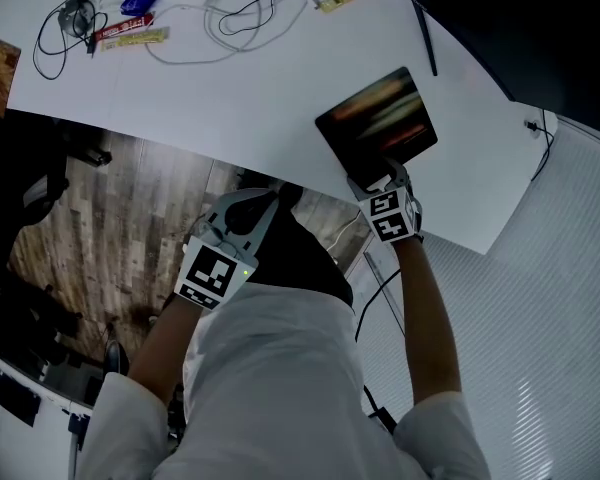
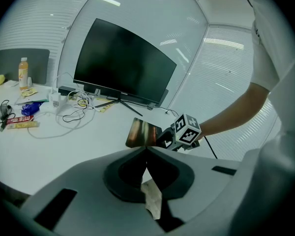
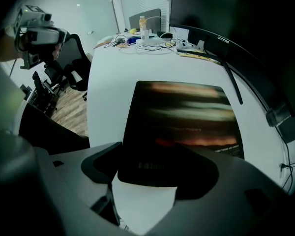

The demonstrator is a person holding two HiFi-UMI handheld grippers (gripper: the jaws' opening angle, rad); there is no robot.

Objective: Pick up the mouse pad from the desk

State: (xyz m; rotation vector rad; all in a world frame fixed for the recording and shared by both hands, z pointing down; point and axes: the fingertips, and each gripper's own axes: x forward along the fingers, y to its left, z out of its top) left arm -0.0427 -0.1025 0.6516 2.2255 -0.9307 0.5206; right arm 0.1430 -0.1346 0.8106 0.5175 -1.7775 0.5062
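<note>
One dark rectangular mouse pad (image 1: 378,118) (image 3: 183,116), clamped.
Right gripper (image 1: 384,182) (image 3: 152,167) grips its near edge by the white worktop's (image 1: 250,93) front edge, bare surface around; left gripper (image 1: 265,198) (image 2: 146,154), jaws together, hangs beyond that edge.

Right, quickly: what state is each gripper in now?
Left gripper: closed, holding nothing.
Right gripper: closed on the near edge of the mouse pad.

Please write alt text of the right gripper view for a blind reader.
The right gripper holds the near edge of a dark mouse pad over a white desk. A curved monitor stands at the right, cables and a bottle at the far end.
</note>
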